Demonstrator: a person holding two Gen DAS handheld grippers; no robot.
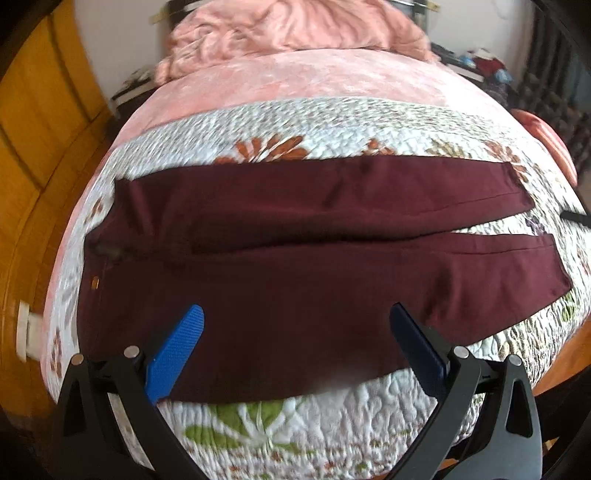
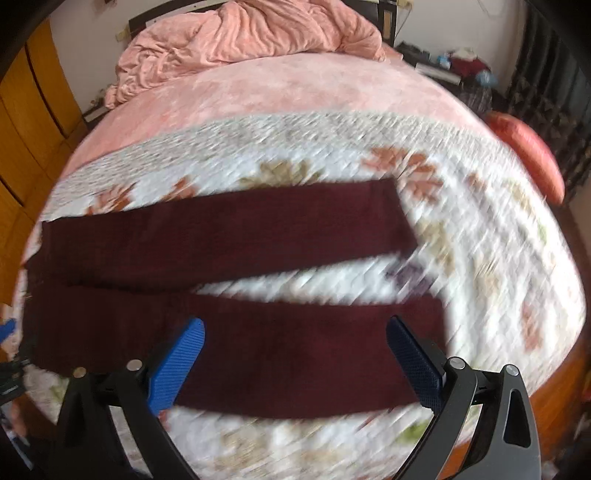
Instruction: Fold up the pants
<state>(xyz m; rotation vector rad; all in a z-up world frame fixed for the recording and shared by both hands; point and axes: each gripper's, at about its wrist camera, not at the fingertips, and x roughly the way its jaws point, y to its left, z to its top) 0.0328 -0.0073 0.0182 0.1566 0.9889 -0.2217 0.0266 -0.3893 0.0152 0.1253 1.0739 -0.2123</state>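
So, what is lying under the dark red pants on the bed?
The dark maroon pants lie flat on a white quilted bedspread with flower print, which shows all around them and between the legs. Whatever lies directly under the cloth is hidden.

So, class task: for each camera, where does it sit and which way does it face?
Left wrist: on the left gripper, open, facing the maroon pants' waist end on the floral quilt.
Right wrist: on the right gripper, open, facing the leg ends, blurred.
Shared: pants, quilt, pink blanket.
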